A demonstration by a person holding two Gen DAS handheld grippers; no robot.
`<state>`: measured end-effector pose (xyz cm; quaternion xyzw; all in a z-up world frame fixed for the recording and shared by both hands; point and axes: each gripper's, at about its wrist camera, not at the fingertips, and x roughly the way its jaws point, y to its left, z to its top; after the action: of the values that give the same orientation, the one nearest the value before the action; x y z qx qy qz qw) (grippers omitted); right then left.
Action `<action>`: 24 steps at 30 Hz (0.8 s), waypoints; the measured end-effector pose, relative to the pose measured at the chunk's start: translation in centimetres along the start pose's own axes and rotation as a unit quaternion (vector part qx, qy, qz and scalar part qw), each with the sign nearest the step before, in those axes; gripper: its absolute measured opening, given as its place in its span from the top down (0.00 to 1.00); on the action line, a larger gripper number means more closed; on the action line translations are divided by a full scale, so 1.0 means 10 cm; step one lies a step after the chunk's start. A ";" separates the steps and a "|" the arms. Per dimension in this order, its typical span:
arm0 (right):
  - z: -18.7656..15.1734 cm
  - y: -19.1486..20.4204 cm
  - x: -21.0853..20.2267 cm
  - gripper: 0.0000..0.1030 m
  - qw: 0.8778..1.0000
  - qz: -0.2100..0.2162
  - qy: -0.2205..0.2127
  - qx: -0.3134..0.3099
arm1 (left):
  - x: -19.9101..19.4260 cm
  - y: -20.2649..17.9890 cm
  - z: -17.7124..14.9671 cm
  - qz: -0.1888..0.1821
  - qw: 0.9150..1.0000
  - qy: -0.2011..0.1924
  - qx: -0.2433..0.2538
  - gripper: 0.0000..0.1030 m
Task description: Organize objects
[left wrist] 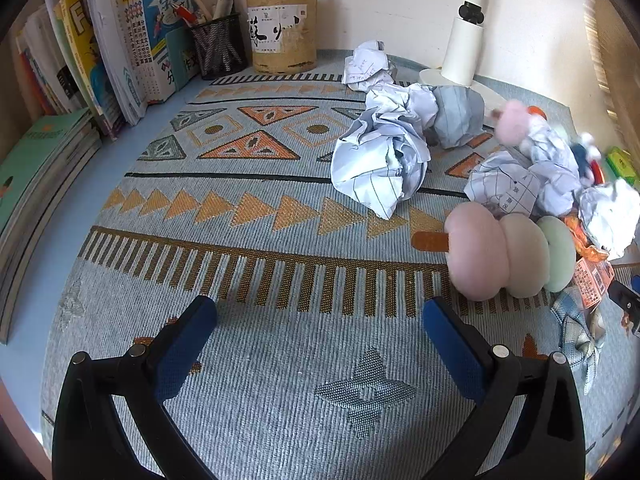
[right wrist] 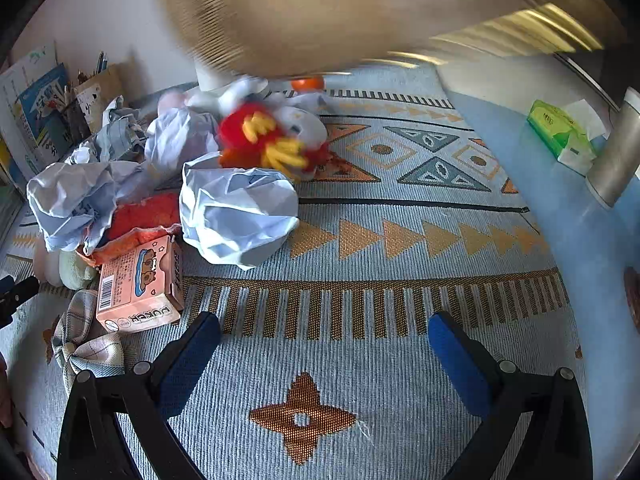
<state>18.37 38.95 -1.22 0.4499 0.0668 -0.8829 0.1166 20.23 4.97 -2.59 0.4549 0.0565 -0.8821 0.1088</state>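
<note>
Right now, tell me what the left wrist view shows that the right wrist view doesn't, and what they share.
Only the left wrist view shows the dango plush in full, with its three balls and stick, and the lamp base.

Only the right wrist view shows the red plush, the green tissue box and the whole face of the pink card box.

Both show crumpled paper, the plaid bow, the patterned mat, and an open, empty hand-held gripper: left, right.

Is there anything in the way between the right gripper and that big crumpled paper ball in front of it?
Nothing visible. The right gripper has its jaws open over bare patterned mat, and the crumpled paper ball lies ahead and a little left with only mat between. The pink card box sits further left, beside that path.
</note>
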 end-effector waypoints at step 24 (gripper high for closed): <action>0.01 -0.03 0.03 0.00 1.000 0.000 0.000 0.000 | 0.02 0.02 -0.01 0.000 1.000 0.000 0.001 0.00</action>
<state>18.07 39.17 -1.42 0.4500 0.0669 -0.8828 0.1167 20.23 4.73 -2.85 0.4548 0.0556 -0.8823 0.1078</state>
